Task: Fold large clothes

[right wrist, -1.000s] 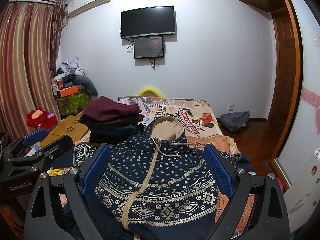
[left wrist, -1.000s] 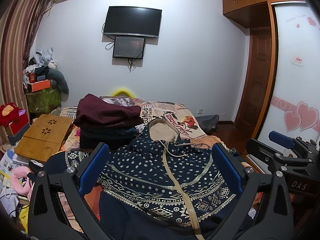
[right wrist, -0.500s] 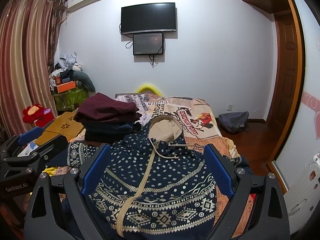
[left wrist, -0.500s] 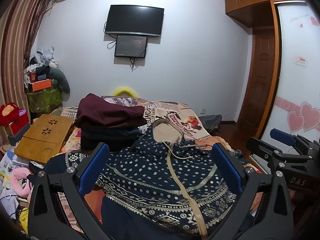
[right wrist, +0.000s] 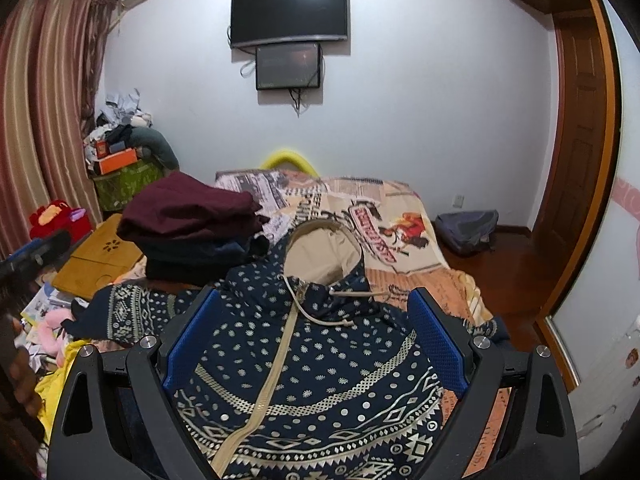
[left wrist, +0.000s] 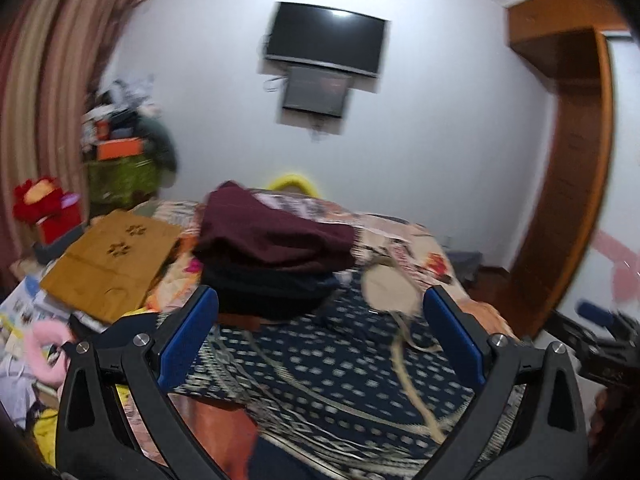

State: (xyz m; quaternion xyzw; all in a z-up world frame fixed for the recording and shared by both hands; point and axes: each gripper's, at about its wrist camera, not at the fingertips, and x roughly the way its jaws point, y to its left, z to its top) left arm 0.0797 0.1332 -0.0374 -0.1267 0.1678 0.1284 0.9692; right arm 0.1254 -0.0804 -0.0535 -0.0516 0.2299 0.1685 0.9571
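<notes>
The left gripper (left wrist: 320, 332) has swung left, blurring its view; the right gripper (right wrist: 316, 332) barely moved. Both hover wide open and empty above the navy patterned hoodie (right wrist: 320, 380), spread flat on the bed (right wrist: 400, 216).

My left wrist view is smeared with motion blur, so the pattern on the hoodie (left wrist: 340, 368) is mush there. Its hem runs off the bottom edge in both views, and the folded pile (right wrist: 192, 228) covers part of its left sleeve. The clutter in the corner (right wrist: 116, 140) is too jumbled for me to sort out. The right gripper (left wrist: 600, 340) is half cut off at the frame edge.
</notes>
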